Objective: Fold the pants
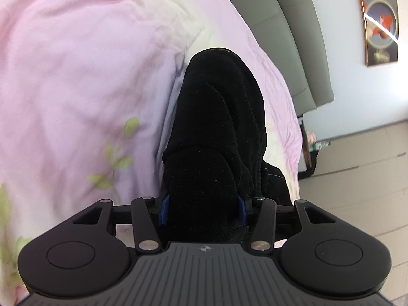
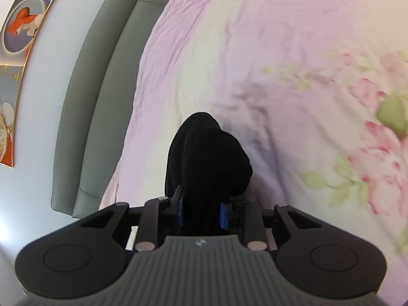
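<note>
Left wrist view, item one: my left gripper, blue pads closed against either side of a thick bunch of black pants; the fabric fills the gap between the fingers and bulges forward past them, ribbed like corduroy, gathered in heavy folds, one end rising ahead of the gripper over the bed. Item two: bedspread, pale pink fading to cream, printed with green leaves at the lower left, creased, lying under and behind the held cloth. Item three: grey-green padded headboard along the far edge of the bed. Item four: framed picture with a gilt border on the pale wall at upper right. Item five: light floor at the right, with a small dark object near the bed's corner, too small to name. Right wrist view, item six: my right gripper, blue pads pinching a narrower fold of the same black pants, which stands up between the fingers in a rounded hump above the bedspread; here the print shows pink blossoms and green leaves at the right, blurred. Item seven: headboard running down the left, with the framed picture beyond it on the wall. Containers: none shows in either view; the pants are held in both grippers above the bed.
</note>
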`<state>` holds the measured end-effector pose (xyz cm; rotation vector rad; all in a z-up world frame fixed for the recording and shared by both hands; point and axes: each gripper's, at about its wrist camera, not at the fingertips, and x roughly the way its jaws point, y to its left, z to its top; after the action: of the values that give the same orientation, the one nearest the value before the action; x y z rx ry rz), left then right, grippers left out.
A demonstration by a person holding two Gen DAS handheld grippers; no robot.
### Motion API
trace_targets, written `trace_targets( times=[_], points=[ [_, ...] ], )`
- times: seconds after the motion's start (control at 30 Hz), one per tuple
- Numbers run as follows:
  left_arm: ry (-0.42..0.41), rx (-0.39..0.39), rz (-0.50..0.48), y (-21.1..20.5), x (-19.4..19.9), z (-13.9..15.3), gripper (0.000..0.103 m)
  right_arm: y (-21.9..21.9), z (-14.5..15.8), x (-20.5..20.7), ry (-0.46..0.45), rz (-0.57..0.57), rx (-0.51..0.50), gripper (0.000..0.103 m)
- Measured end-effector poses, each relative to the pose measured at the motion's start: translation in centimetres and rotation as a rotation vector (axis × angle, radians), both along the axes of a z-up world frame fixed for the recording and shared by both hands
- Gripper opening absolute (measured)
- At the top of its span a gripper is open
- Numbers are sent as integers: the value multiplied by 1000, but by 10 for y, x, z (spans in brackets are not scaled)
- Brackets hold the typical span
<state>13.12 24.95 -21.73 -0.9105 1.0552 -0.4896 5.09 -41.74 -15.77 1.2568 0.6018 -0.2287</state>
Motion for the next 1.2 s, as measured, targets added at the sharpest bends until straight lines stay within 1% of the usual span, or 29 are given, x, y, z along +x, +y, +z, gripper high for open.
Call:
trace_targets(
  times=[0.1,0.17,0.23,0.27,0.3,0.33,0.37,0.4,0.43,0.47,0.5,0.57,0.63,0.67,0.7,0.77,0.8,0.87,0.93,0.97,1.0,1.07,1.1,1.13,1.2],
  points=[
    [11,-22,15,7,-15,-8,55,-1,-9,-39,30,-20,33,20],
    [21,-40,19,11,-21,-11,55,-2,-11,-57,22,-19,19,17],
    [20,-29,15,9,-20,-10,55,-4,-14,-64,8,-12,-4,16],
    [16,-7,10,7,-18,-8,56,-4,-17,-64,-2,2,-5,16],
    [15,25,7,3,-15,-7,58,-5,-21,-61,-3,23,-15,17],
    [17,53,6,0,-13,-8,59,-6,-27,-59,26,41,-26,18],
    [21,76,8,-3,-12,-9,63,-7,-34,-58,72,55,-19,20],
    [24,93,15,-3,-13,-12,66,-8,-38,-61,94,50,-4,25],
    [25,99,22,-2,-13,-13,67,-7,-39,-65,94,41,10,28],
    [25,96,32,-1,-14,-14,68,-6,-36,-68,95,45,3,31],
    [29,90,40,0,-14,-13,69,-2,-31,-71,100,54,-27,31],
    [22,98,46,1,-13,-10,69,8,-15,-76,113,91,-136,32],
    [-8,138,41,-1,-13,-4,70,26,3,-79,122,158,-291,32],
    [-26,157,41,-2,-13,0,70,37,12,-79,121,196,-386,32],
    [-46,173,45,-2,-15,5,70,52,22,-78,109,240,-508,33],
    [-92,195,63,0,-19,10,71,84,37,-74,56,352,-720,35],
    [-115,200,76,3,-21,11,74,100,42,-70,21,409,-793,37],
    [-120,190,98,7,-20,8,74,126,48,-59,-41,523,-879,40],
    [-100,150,107,11,-16,3,74,158,51,-46,-89,640,-957,41],
    [-96,136,108,11,-15,1,74,171,50,-40,-107,695,-958,41],
    [-98,130,105,11,-13,1,74,182,49,-34,-126,744,-921,41],
    [-111,134,92,8,-12,1,74,193,42,-20,-148,798,-787,43],
    [-118,137,84,4,-12,2,74,197,35,-10,-148,810,-708,45],
    [-119,138,74,3,-11,1,74,199,31,-5,-147,809,-662,46],
    [-117,140,59,0,-12,-1,75,208,23,5,-136,784,-607,59]
  ],
)
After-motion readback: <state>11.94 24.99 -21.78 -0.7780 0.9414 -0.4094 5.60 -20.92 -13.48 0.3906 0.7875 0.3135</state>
